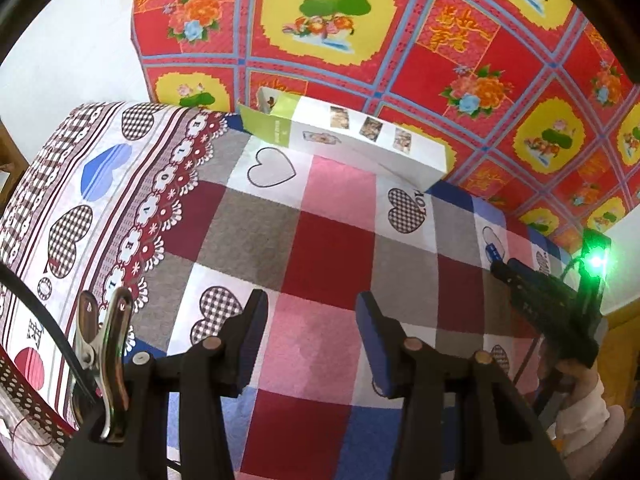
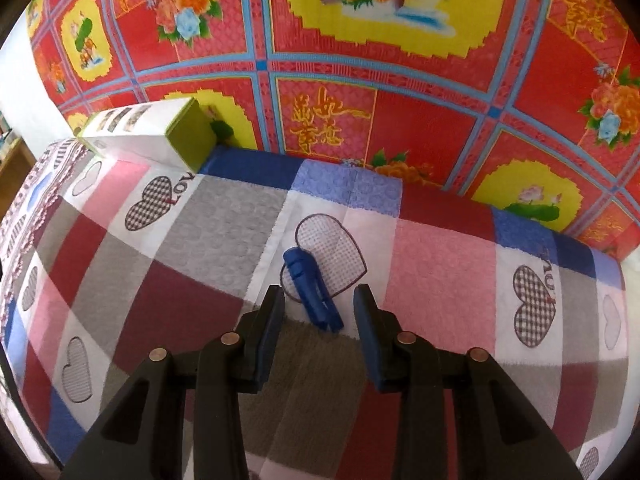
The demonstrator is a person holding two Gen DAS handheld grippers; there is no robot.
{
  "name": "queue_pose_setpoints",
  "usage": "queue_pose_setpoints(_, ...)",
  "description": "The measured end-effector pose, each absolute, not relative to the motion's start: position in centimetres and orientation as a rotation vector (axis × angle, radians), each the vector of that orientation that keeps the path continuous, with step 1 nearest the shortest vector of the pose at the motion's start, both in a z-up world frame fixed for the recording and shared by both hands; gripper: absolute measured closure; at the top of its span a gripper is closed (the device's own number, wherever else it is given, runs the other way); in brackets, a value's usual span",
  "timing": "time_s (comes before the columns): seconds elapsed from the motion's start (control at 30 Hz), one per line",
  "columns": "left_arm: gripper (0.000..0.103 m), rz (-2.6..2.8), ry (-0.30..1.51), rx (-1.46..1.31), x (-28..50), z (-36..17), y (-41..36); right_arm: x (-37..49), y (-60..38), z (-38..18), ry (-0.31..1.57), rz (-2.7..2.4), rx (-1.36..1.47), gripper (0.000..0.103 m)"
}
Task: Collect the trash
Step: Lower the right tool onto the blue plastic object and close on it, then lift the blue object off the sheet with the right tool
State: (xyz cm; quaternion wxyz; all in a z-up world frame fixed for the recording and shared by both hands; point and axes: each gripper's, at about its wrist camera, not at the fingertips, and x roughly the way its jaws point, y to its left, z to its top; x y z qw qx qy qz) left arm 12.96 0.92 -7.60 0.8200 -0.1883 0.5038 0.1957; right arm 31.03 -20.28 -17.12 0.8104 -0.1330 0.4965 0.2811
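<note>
A small blue plastic clip (image 2: 306, 276) lies on a white heart patch of the checked quilt (image 2: 436, 248). My right gripper (image 2: 319, 294) hangs just over it and is open; the clip's near end sits between the fingertips, and the pads do not touch it. A long white and green carton (image 1: 360, 140) lies at the back of the bed against the wall cloth, also in the right wrist view as the carton (image 2: 160, 136) at far left. My left gripper (image 1: 312, 304) stands open over a pink patch with nothing between its fingers.
A red, yellow and blue flowered cloth (image 2: 400, 120) covers the wall behind the bed. A heart-patterned pillow (image 1: 80, 208) lies at the left. A metal spring clamp (image 1: 106, 360) and a black cable are on the left tool. A person's hand (image 1: 580, 392) holds the right tool.
</note>
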Motion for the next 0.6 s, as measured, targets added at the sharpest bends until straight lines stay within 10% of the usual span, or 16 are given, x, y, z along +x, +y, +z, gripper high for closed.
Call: queue_pose_setpoints(0.6, 0.055, 0.434, 1.049, -0.429, 10.5, -7.3, 1.9, 29.9, -20.2, -15.6, 1.064, 0.566, -0.209, 0.087)
